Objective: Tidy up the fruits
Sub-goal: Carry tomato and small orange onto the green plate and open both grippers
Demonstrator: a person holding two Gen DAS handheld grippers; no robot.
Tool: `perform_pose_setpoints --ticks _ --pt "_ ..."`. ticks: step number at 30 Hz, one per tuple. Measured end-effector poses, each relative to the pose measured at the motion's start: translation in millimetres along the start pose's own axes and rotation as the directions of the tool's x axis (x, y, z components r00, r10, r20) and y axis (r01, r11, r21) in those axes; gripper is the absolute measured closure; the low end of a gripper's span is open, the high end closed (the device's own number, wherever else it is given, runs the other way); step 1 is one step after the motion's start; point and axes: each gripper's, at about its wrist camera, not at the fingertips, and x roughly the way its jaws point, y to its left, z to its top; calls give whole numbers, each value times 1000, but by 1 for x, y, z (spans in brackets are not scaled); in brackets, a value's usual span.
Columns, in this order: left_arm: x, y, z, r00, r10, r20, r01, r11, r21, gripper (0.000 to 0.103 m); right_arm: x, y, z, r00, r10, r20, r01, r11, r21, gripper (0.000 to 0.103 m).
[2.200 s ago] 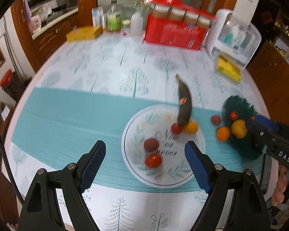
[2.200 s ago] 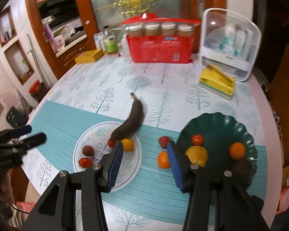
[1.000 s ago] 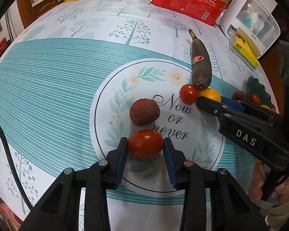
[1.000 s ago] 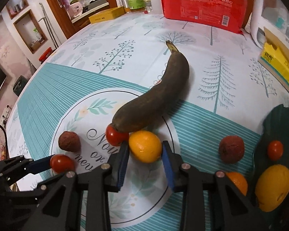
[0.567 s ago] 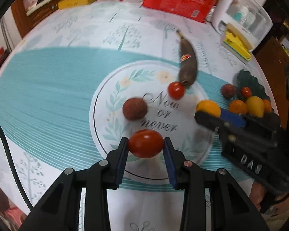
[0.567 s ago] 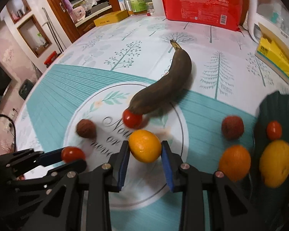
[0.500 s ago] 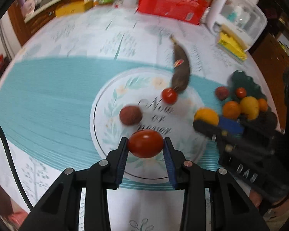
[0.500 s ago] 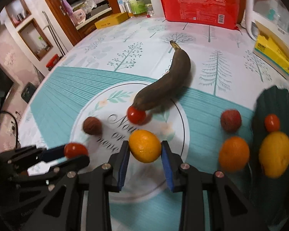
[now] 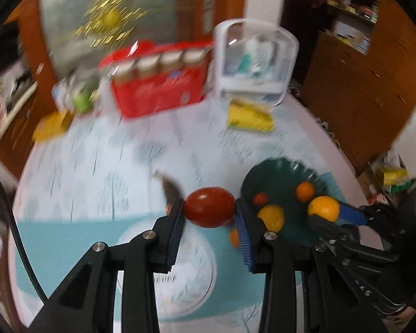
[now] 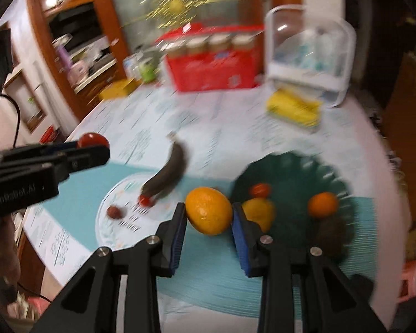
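Left gripper (image 9: 209, 213): the blue ribbed pads are drawn in to a narrow gap and pressed on either side of a smooth, glossy red tomato (image 9: 209, 207), which is held clear above the table. Right gripper (image 10: 208, 216): likewise nearly closed, with a dimpled, oval orange (image 10: 208, 211) clamped between its pads, in the air just beside the dark green plate (image 10: 296, 166). The plate is shown with a scalloped rim; a yellow citrus fruit (image 10: 259, 211), a small tomato (image 10: 260, 190) and a small orange (image 10: 322, 204) are seen on it. On the round printed placemat (image 10: 111, 233) a wrinkled brown fruit (image 10: 115, 211) and a cherry tomato (image 10: 147, 200) are seen, the latter at the tip of a blackened, curved banana (image 10: 170, 172). The background is blurred
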Motion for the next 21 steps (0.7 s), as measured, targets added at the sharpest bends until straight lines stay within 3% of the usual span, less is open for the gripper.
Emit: perform_pose_setpoints --ticks 5,10,15,21 --pt "-1 -43 54 998 -64 0 64 992 104 68 -49 -34 33 987 -129 94 129 992 9 70" --pt "24 -83 81 997 -68 -29 73 975 211 68 -59 -61 48 977 -189 100 186 982 43 70" --pt "83 -104 86 987 -59 -150 98 957 272 68 -27 -82 36 985 -174 11 172 980 98 70" --pt "150 -113 63 956 -50 -288 142 941 309 68 38 -91 3 981 -138 -138 159 976 150 70"
